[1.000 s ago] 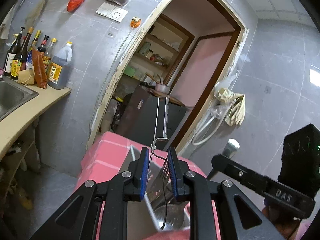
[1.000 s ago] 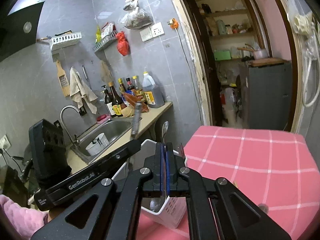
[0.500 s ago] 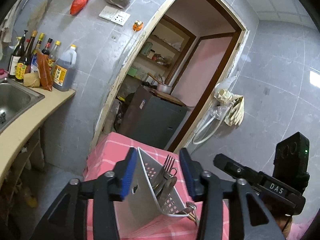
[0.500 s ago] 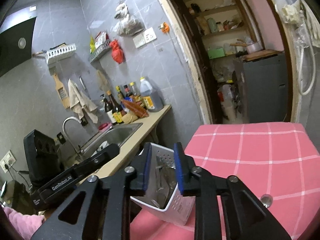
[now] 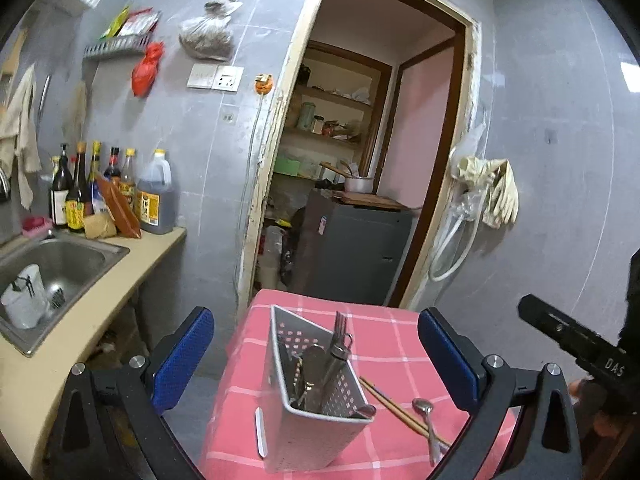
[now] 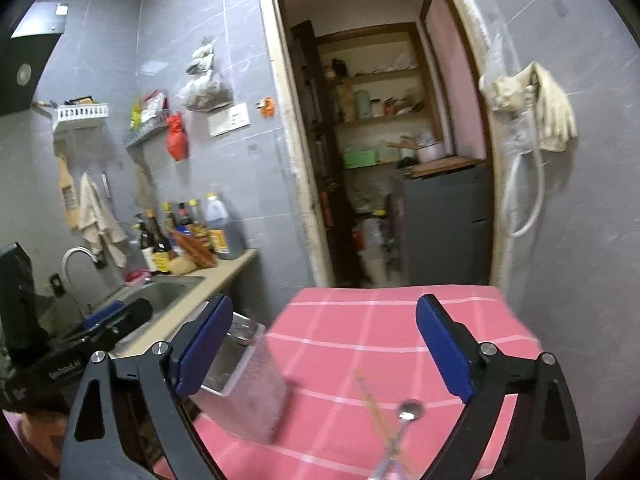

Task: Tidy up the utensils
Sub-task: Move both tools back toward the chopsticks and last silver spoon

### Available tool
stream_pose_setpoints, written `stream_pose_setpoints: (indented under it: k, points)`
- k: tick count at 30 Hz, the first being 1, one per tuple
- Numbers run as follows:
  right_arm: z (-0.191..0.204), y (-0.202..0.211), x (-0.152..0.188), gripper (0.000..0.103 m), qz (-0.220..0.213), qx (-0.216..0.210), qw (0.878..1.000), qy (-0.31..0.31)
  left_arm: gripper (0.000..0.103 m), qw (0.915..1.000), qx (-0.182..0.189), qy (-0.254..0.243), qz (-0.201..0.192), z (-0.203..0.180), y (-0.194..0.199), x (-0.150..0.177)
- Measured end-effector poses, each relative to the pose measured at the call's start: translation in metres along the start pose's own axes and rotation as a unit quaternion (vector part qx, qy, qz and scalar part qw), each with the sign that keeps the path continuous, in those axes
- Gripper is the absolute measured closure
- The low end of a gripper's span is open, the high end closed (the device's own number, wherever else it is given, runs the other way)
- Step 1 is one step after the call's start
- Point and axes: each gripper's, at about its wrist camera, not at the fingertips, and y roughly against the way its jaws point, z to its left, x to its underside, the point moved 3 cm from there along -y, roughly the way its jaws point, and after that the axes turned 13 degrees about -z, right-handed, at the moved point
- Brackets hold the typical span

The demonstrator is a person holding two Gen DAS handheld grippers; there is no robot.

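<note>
A grey perforated utensil holder (image 5: 312, 396) stands on the table's pink checked cloth (image 5: 384, 344), with a fork (image 5: 340, 330) and other metal utensils upright in it. To its right on the cloth lie wooden chopsticks (image 5: 400, 408) and a spoon (image 5: 426, 416). My left gripper (image 5: 314, 320) hangs in front of the holder, its jaws opening wide and gripping nothing. In the right wrist view the holder (image 6: 244, 384) is blurred at lower left, the spoon (image 6: 408, 412) and chopsticks (image 6: 374, 408) low in the middle. My right gripper (image 6: 324, 308) is opening too, with nothing held.
A counter (image 5: 132, 264) on the left carries a steel sink (image 5: 60, 264) with a white cup (image 5: 24, 300) and a row of bottles (image 5: 112, 196). Behind the table a doorway (image 5: 360, 160) shows a dark cabinet (image 5: 352, 248). Gloves (image 5: 492, 188) and a hose hang on the right wall.
Both grippers were shut on utensil handles above the holder. They have since opened wide and drawn back from it, and the utensils now stand in the holder.
</note>
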Motion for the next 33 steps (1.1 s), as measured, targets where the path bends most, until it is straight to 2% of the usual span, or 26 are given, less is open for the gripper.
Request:
stream_pose_setpoints:
  k: [3,10,20,28,33]
  points:
    - [-0.016,0.010,0.002,0.003,0.003,0.023,1.000,0.018,0.000,0.9998,-0.001,-0.018,0.000,-0.014,0.003,0.004]
    - [-0.065,0.021,0.019,0.003,0.042,0.064,0.997,0.024,0.000,0.9987,0.021,-0.044,0.012,-0.050,0.008,0.018]
    - [-0.133,0.010,0.054,0.003,0.093,0.085,0.992,0.011,0.000,0.9944,0.071,-0.058,0.053,-0.104,-0.007,0.056]
    - [-0.163,-0.014,0.097,0.003,0.123,0.069,0.990,-0.024,0.000,0.9897,0.056,-0.064,0.115,-0.124,-0.041,0.105]
    - [-0.170,-0.037,0.125,0.004,0.156,0.036,0.986,-0.055,0.000,0.9837,0.050,-0.028,0.170,-0.122,-0.065,0.133]
